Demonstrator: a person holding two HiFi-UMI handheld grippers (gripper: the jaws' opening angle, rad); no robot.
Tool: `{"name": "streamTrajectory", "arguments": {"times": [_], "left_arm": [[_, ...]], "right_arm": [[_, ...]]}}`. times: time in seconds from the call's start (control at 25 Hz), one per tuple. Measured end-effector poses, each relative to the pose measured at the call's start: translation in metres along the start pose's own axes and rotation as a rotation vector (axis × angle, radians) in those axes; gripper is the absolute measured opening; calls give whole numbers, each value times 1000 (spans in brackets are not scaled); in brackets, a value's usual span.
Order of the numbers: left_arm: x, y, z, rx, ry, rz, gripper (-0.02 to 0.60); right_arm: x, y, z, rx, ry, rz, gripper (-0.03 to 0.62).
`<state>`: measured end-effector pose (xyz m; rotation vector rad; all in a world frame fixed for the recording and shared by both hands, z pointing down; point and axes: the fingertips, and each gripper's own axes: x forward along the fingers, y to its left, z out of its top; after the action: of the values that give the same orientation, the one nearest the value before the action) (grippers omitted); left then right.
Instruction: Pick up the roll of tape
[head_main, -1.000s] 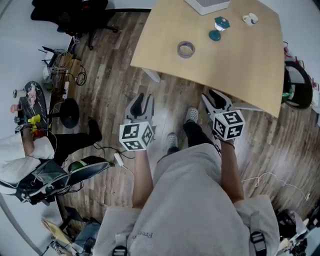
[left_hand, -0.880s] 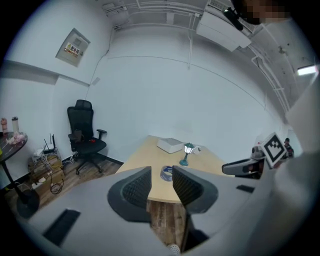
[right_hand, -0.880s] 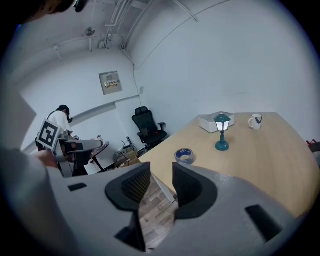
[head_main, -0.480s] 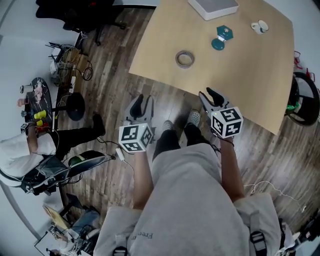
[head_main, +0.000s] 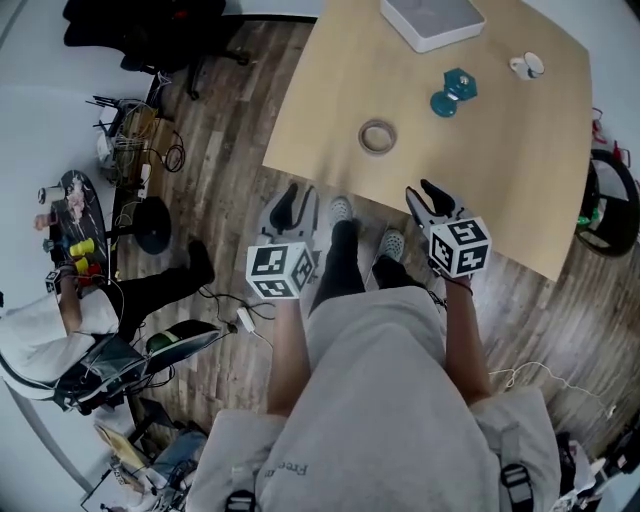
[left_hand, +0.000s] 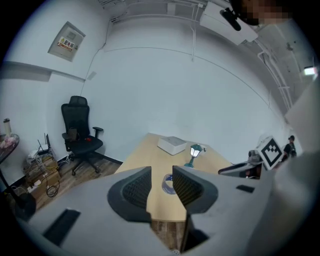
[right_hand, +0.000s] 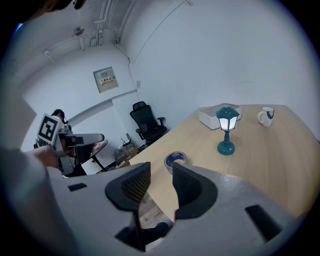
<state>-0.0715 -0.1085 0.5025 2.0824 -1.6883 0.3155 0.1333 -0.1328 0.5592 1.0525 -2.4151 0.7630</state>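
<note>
The roll of tape (head_main: 377, 136) lies flat near the front edge of the light wooden table (head_main: 520, 180). In the left gripper view the tape (left_hand: 167, 183) shows through the gap between the jaws, still far off. The right gripper view has the tape (right_hand: 175, 160) just beyond its jaws, on the table. My left gripper (head_main: 296, 205) hangs open over the floor, short of the table edge. At the table's front edge my right gripper (head_main: 425, 196) is open too. Both grippers hold nothing.
On the table stand a teal lamp (head_main: 452, 92), a white box (head_main: 432, 20) and a white mug (head_main: 527, 66). A black office chair (left_hand: 80, 140) stands to the left. Cables and clutter (head_main: 130, 150) lie on the wooden floor at the left, where a person (head_main: 60, 320) sits.
The person has stepped toward the table. Both grippers have moved forward with them, and the tape and table now sit closer and lower in the head view. Neither gripper's jaws moved.
</note>
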Motion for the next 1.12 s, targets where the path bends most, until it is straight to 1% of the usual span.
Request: {"name": "streamTrajectory", "arguments": {"times": [0.08,0.16,0.28,0.36,0.44,0.56,0.64,0.72,0.88,1.04,1.12], "left_arm": [[20,5,9,-3,-3,-42,124],[41,4,23,-5,-13,-105,124],[66,5,48,20,-28,-192,124],[81,13,63,37,-39,-229,124],[92,28,70,41,-41,-246,124],[104,51,70,46,-28,-266,124],[109,58,69,57,-22,-304,124],[110,63,66,63,-14,-328,126],[112,63,60,84,5,-354,126],[110,59,53,104,22,-389,124],[108,58,49,107,24,-395,124]], "right_arm": [[9,-3,11,1,-6,-27,140],[16,-6,27,0,-19,-62,140],[32,-9,50,4,-36,-112,140],[46,-12,67,4,-48,-139,140],[60,-12,79,0,-53,-158,140],[74,-9,91,0,-73,-194,141],[77,-7,96,-1,-94,-226,141],[82,-3,94,2,-94,-236,141],[90,-3,86,13,-72,-241,141],[94,-4,85,23,-82,-251,141],[95,-5,82,29,-85,-252,141]]}}
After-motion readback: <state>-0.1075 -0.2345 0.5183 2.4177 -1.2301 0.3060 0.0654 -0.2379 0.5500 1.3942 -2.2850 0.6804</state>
